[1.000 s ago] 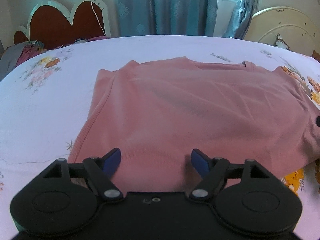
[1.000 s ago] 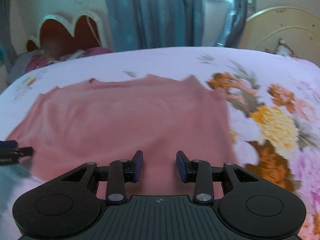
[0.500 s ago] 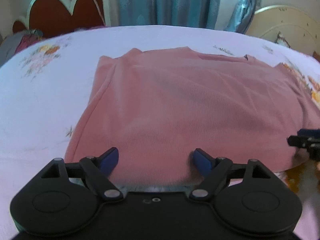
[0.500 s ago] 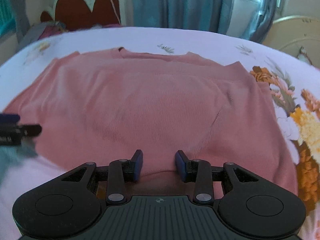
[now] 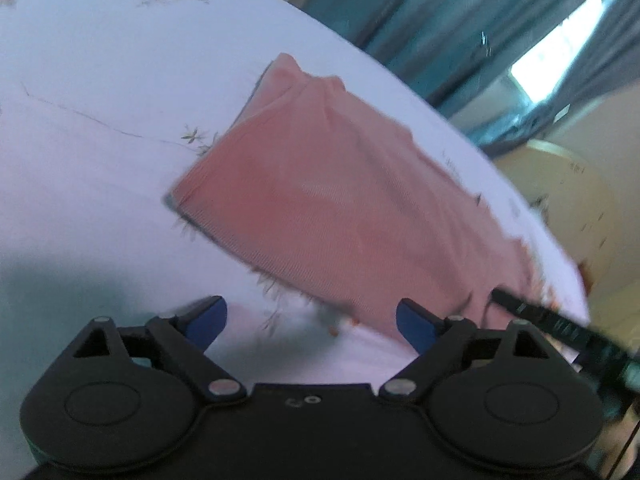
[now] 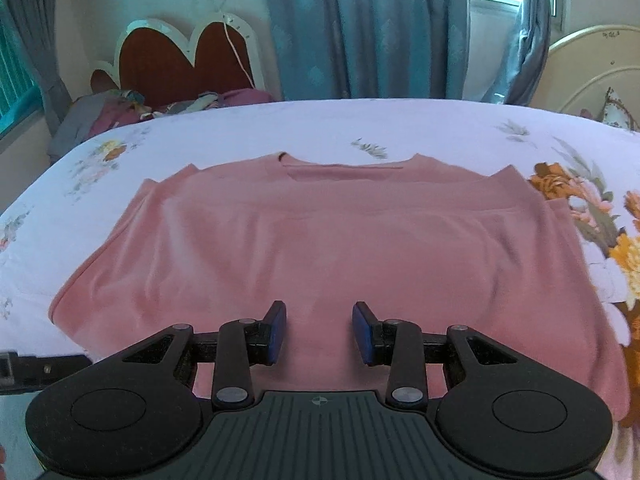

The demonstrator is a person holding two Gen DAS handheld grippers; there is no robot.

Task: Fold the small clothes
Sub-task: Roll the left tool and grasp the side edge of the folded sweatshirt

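Note:
A pink shirt point(image 6: 320, 240) lies flat on the floral bedsheet point(image 6: 440, 128), neck away from me. My right gripper point(image 6: 319, 334) is open and empty, low over the shirt's near hem at its middle. My left gripper point(image 5: 311, 320) is open wide and empty, tilted, over bare sheet beside the shirt's point(image 5: 340, 208) near left corner. The right gripper's finger point(image 5: 552, 320) shows at the right of the left wrist view. The left gripper's finger point(image 6: 40, 366) shows at the left edge of the right wrist view.
A heart-shaped headboard point(image 6: 188, 60) and a pile of clothes point(image 6: 120, 112) stand beyond the bed's far left. Blue curtains point(image 6: 360, 28) hang behind. A cream headboard point(image 6: 600, 68) is at the far right.
My left gripper has swung left off the shirt and tilted, now over bare sheet by the shirt's left corner. My right gripper has moved to the hem's middle.

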